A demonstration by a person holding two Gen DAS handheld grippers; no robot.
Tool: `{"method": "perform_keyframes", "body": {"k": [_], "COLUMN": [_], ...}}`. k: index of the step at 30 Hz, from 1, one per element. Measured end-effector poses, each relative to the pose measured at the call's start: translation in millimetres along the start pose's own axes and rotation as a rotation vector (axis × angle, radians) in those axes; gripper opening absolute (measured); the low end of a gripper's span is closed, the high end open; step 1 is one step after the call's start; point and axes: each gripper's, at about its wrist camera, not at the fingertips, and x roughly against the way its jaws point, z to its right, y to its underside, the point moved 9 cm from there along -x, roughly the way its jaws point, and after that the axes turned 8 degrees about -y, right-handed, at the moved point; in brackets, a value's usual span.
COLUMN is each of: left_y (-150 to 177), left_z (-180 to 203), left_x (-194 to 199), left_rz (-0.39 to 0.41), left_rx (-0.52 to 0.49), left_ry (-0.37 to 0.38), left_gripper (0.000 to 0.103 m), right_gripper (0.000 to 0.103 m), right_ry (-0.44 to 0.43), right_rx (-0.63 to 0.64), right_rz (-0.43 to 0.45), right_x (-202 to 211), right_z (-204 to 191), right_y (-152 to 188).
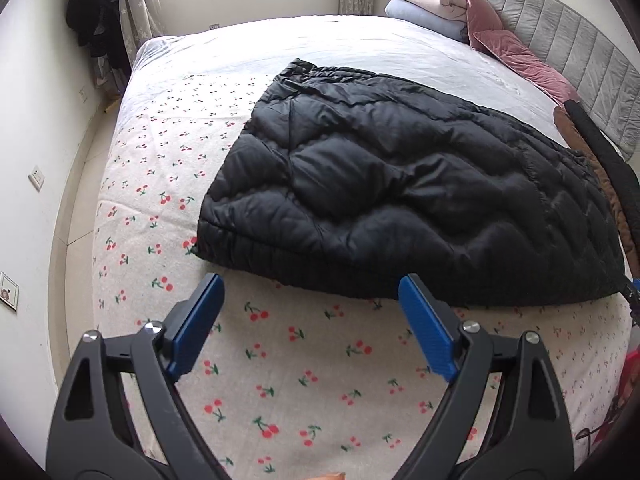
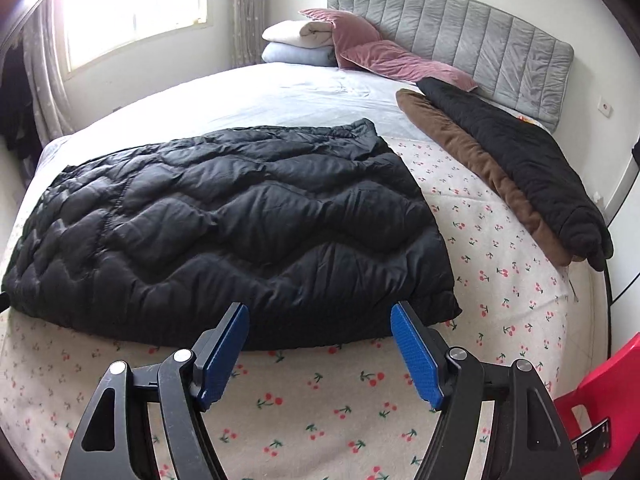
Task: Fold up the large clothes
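Hovering over the cherry-print bedsheet [image 1: 280, 380], we see both the left gripper [image 1: 310, 292] and right gripper [image 2: 320, 320] spread wide, grasping nothing, just short of the near hem of the black quilted puffer jacket [image 2: 240, 216] lying flat mid-bed.

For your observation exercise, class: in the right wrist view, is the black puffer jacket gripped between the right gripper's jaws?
No, the right gripper has its jaws spread open above the cherry-print sheet, short of the black puffer jacket.

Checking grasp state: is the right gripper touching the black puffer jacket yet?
Cannot tell. In the right wrist view the open right gripper has its fingertips overlapping the black puffer jacket's near hem, with no visible gap or pinch.
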Motion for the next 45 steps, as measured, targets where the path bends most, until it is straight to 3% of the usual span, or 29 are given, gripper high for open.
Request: {"method": "perform_keyframes", "body": {"k": [8, 14, 19, 45], "left_y": [27, 51, 64, 82], "left_z": [32, 61, 73, 97], "left_x": [23, 41, 48, 65], "left_rz": [-0.005, -0.017, 0.001, 0.019], "left_rx": [-0.02, -0.04, -0.063, -0.125], "left_ry": [0.026, 0.064, 0.044, 0.053], "left_gripper": [0.098, 0.099, 0.099, 0.099], "right_gripper": [0.082, 0.086, 0.089, 0.089], "right_ry": [-0.045, -0.064, -0.07, -0.042], "right_rx": [0.067, 0.099, 0.092, 0.083], "right_rz": [-0.051, -0.045, -0.031, -0.052], "right_x": [19, 33, 42, 36], "right_z": [-49, -77, -90, -89], "right_y": [28, 41, 48, 60]}}
